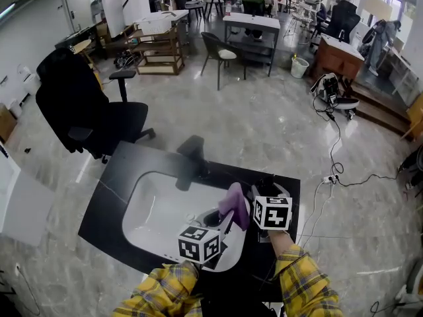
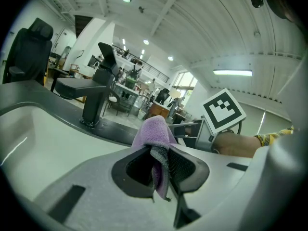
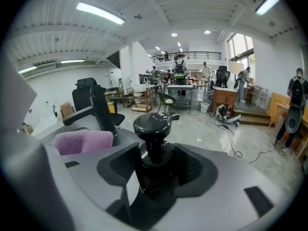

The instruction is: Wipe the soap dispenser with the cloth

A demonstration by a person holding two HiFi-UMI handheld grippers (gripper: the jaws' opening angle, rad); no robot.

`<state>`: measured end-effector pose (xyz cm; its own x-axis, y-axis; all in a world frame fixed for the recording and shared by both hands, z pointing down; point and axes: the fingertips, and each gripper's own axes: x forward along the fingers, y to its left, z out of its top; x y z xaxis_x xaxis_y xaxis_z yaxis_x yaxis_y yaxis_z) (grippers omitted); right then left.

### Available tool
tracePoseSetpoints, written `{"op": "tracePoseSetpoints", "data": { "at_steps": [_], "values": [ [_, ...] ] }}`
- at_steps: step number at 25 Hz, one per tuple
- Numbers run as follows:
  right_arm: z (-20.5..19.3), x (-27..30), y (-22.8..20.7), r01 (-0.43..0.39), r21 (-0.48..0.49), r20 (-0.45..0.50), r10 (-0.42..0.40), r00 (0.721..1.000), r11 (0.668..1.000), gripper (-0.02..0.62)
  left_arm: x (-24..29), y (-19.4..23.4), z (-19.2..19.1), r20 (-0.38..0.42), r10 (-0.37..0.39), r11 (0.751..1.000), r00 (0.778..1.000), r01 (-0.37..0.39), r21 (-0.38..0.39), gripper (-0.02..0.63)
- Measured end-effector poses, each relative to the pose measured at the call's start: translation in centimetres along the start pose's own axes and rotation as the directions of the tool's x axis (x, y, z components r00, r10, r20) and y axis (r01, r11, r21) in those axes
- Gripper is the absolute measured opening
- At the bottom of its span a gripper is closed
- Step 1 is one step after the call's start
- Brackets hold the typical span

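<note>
A purple cloth (image 2: 154,134) is pinched in my left gripper (image 2: 161,165), its fold standing up above the jaws; in the head view the cloth (image 1: 234,205) hangs over the sink's right rim. My right gripper (image 3: 154,165) is shut on the black soap dispenser (image 3: 153,129), holding it below its round pump head. That dispenser (image 1: 266,189) is mostly hidden behind the right gripper (image 1: 268,207) in the head view. The cloth (image 3: 83,141) sits just left of the dispenser, close to it; contact cannot be told.
A white sink basin (image 1: 158,210) is set in a black counter (image 1: 115,193) with a black faucet (image 1: 188,157) at its back edge. A black office chair (image 1: 82,107) stands on the marble floor to the left. Cables (image 1: 334,170) trail at the right.
</note>
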<state>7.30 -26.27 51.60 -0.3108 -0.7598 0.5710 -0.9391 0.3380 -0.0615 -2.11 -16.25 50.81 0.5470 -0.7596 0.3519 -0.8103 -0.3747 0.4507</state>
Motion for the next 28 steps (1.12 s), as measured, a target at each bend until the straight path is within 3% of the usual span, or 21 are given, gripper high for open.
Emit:
{"op": "tracePoseSetpoints", "data": {
  "at_steps": [3, 8, 12, 20, 28],
  "values": [
    [0.4, -0.9, 0.6, -0.056, -0.038, 0.029, 0.057, 0.998, 0.998, 0.241, 0.0, -0.2, 0.1, 0.005, -0.005, 1.0, 1.0, 0.005, -0.004, 0.064],
    [-0.2, -3.1, 0.2, -0.073, -0.083, 0.086, 0.08, 0.993, 0.994, 0.25, 1.1, -0.1, 1.0, 0.039, -0.007, 1.0, 0.999, 0.008, -0.018, 0.064],
    [-0.1, -4.7, -0.7, -0.082, -0.109, 0.126, 0.096, 0.987, 0.991, 0.249, 2.5, -0.9, 2.3, 0.059, -0.018, 1.0, 0.998, 0.017, 0.018, 0.064],
    [-0.4, -6.0, -3.7, -0.031, -0.038, 0.169, 0.037, 0.985, 0.999, 0.091, 5.1, -2.4, 2.4, 0.055, -0.06, 0.997, 0.997, 0.057, 0.049, 0.064],
    [-1.6, -6.1, -4.7, -0.042, -0.025, 0.144, 0.045, 0.989, 0.999, 0.064, 6.7, -2.4, 0.9, 0.012, -0.052, 0.997, 0.999, 0.051, 0.061, 0.064]
  ]
}}
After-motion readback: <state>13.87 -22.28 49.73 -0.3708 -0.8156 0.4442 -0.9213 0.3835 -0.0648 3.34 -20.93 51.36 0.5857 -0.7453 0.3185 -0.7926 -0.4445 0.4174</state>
